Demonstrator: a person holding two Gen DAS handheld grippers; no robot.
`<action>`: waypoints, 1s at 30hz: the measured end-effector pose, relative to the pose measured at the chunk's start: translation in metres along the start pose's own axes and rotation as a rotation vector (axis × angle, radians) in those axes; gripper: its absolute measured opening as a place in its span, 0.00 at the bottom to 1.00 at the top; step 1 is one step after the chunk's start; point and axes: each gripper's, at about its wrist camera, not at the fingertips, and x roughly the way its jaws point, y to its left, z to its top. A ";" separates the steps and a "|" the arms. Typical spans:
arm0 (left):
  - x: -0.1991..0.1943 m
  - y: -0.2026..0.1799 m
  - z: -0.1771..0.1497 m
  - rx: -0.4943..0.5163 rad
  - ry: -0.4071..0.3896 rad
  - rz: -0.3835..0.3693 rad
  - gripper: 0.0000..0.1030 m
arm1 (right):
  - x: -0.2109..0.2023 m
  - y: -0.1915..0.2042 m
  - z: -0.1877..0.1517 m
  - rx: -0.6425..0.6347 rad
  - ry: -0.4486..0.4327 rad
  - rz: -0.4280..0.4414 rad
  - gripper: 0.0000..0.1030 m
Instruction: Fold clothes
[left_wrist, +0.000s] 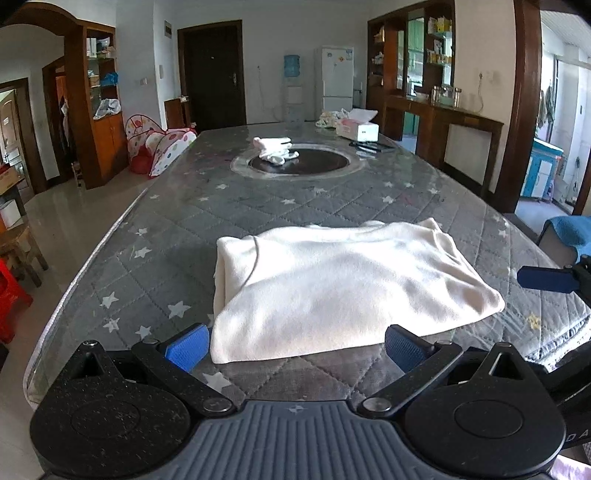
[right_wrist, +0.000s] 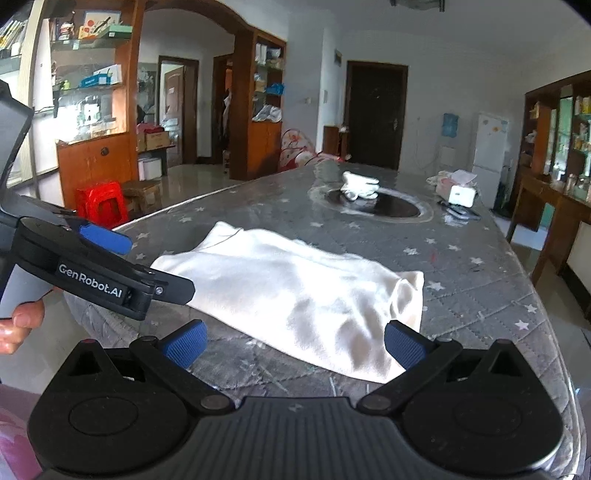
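Observation:
A white garment (left_wrist: 343, 284) lies folded into a rough rectangle on the grey star-patterned table cover (left_wrist: 155, 280). It also shows in the right wrist view (right_wrist: 295, 291). My left gripper (left_wrist: 295, 347) is open and empty, hovering at the garment's near edge. My right gripper (right_wrist: 293, 343) is open and empty, just in front of the garment's near right corner. The right gripper's blue fingertip (left_wrist: 546, 278) shows at the right edge of the left wrist view. The left gripper (right_wrist: 107, 240) shows at the left of the right wrist view.
A dark round inset (left_wrist: 299, 160) in the table's middle holds a small white bundle of cloth (left_wrist: 275, 149). A tissue box (left_wrist: 356, 129) and dark flat items (left_wrist: 371, 146) lie at the far right. A red stool (right_wrist: 101, 203) and wooden cabinets stand to the left.

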 end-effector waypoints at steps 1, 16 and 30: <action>0.001 0.000 0.000 0.005 0.002 0.001 1.00 | 0.001 -0.001 0.000 0.001 0.008 0.007 1.00; 0.021 0.019 0.004 -0.080 0.079 -0.005 1.00 | 0.022 -0.013 0.000 0.038 0.097 0.008 1.00; 0.025 0.037 0.016 -0.075 0.050 0.040 1.00 | 0.034 -0.003 0.020 -0.032 0.107 0.071 0.99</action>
